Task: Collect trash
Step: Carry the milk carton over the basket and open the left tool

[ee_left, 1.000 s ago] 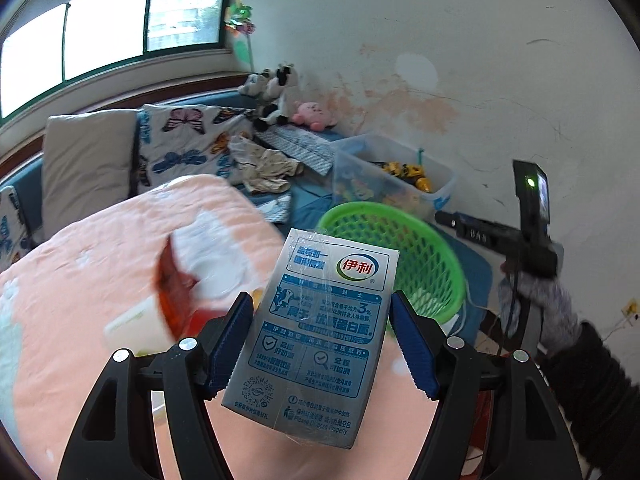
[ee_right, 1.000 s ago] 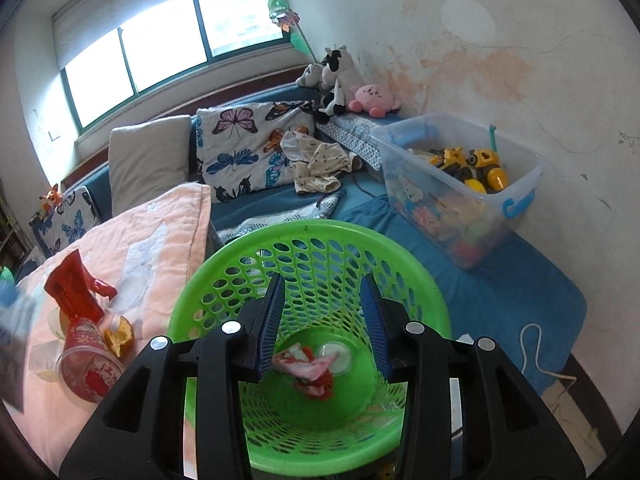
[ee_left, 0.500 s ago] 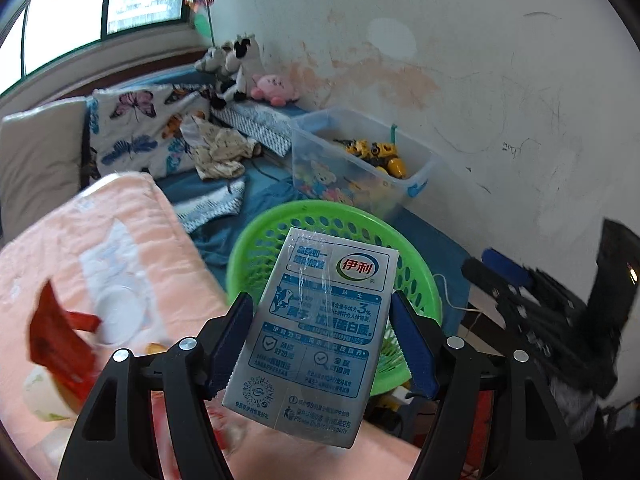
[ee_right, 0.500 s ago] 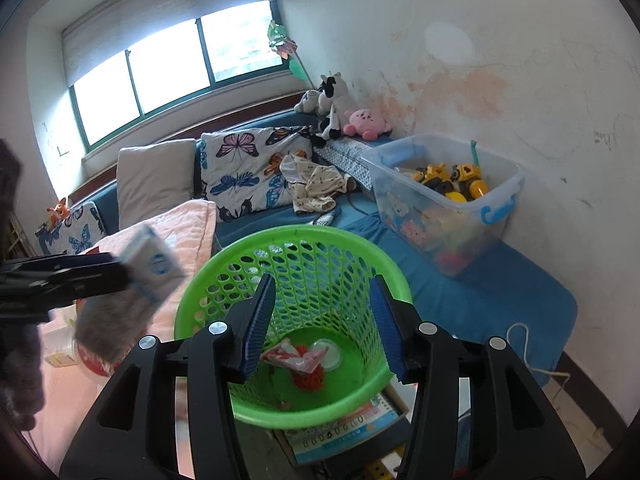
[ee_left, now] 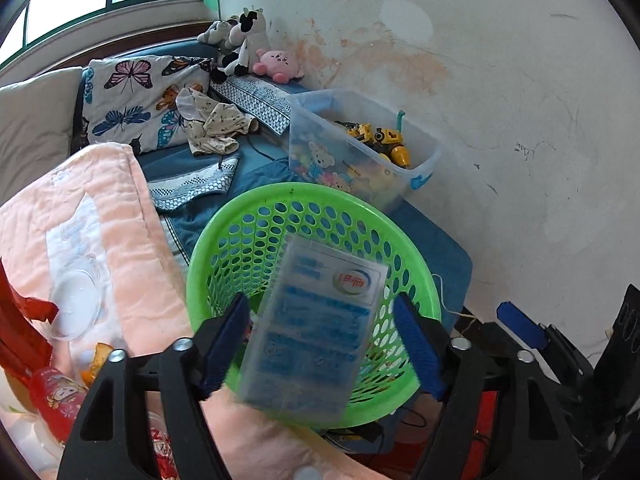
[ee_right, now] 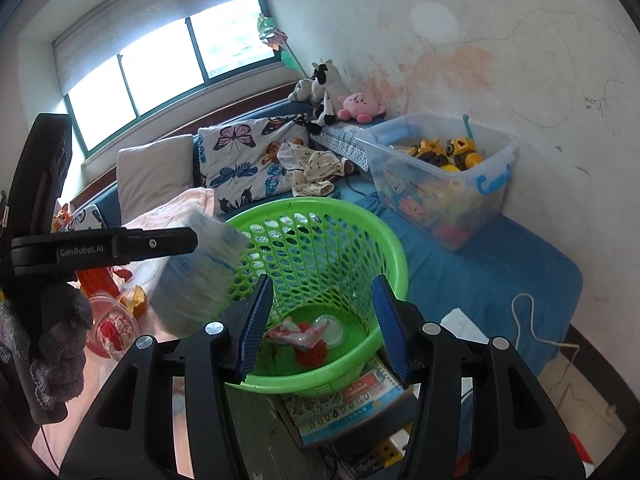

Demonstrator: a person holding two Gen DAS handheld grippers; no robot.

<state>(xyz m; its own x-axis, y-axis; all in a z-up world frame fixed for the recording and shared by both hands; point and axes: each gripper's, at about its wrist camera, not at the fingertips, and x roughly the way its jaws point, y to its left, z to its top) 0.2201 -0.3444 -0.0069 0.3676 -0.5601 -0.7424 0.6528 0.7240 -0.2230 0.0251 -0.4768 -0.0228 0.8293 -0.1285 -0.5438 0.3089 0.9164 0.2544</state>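
A grey-blue milk carton (ee_left: 316,328) hangs blurred between the fingers of my left gripper (ee_left: 324,348), with gaps on both sides; the jaws stand open and the carton is loose above the near rim of the green basket (ee_left: 244,220). In the right wrist view the carton (ee_right: 200,268) is at the basket's left rim (ee_right: 320,206), beside the left gripper's arm. My right gripper (ee_right: 324,324) is open and empty over the basket, which holds red and white wrappers (ee_right: 304,334).
A pink blanket (ee_left: 100,216) lies left of the basket with a red cup (ee_left: 56,396), a red wrapper (ee_left: 20,320) and orange peel (ee_left: 98,356). A clear toy bin (ee_left: 360,152) stands behind the basket by the wall. A booklet (ee_right: 360,404) lies under the basket.
My left gripper swung right over the basket and opened; the carton has come loose and blurs as it drops. My right gripper drew back a little and stayed open.
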